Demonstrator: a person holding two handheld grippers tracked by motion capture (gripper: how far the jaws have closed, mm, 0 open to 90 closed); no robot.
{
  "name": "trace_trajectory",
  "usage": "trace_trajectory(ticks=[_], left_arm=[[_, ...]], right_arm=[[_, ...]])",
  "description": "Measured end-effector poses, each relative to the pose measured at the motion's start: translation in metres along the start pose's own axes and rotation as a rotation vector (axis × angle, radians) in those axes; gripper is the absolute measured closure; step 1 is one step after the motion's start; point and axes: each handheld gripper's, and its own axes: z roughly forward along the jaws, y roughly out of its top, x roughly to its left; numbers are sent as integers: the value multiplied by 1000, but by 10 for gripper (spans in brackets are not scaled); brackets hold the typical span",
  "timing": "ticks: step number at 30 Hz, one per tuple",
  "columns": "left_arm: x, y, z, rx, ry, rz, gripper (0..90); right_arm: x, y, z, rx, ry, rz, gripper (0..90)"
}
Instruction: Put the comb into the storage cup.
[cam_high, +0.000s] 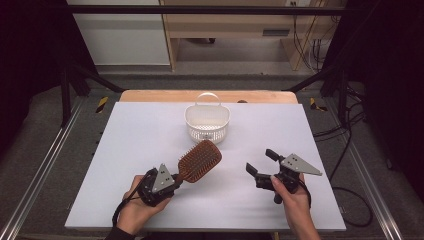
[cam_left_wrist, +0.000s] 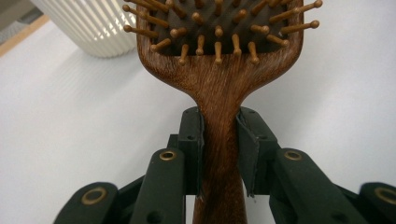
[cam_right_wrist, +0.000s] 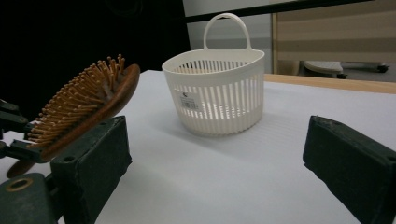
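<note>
While our left gripper (cam_high: 176, 179) clamps the hairbrush (cam_high: 200, 160) by its handle, head raised above the table toward the white basket (cam_high: 207, 122) for a likely drop-in, our right gripper (cam_high: 261, 162) waits nearby, jaws spread wide, empty

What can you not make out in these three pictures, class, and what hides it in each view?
- Hairbrush: left gripper view, the head runs off the top edge; the handle's end is covered by the left gripper.
- Basket: high view, its floor is too small to read; left gripper view, the frame's top edge cuts it off.
- Basket label: right gripper view, print too small.
- Right gripper: body below the frame.
</note>
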Motion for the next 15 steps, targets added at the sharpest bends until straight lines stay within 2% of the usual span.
trace_trajectory(ticks=[3, 9, 13, 15], left_arm=[[-3, 1, 0, -17, -5, 6, 720], [-7, 4, 0, -48, 9, 15, 720], [-9, 5, -1, -67, 16, 16, 720], [-9, 5, -1, -78, 17, 15, 720]], right_arm=[[4, 0, 2, -9, 26, 19, 72], [16, -1, 9, -11, 82, 54, 59], [24, -1, 13, -5, 114, 49, 65], [27, 0, 15, -11, 129, 68, 59]])
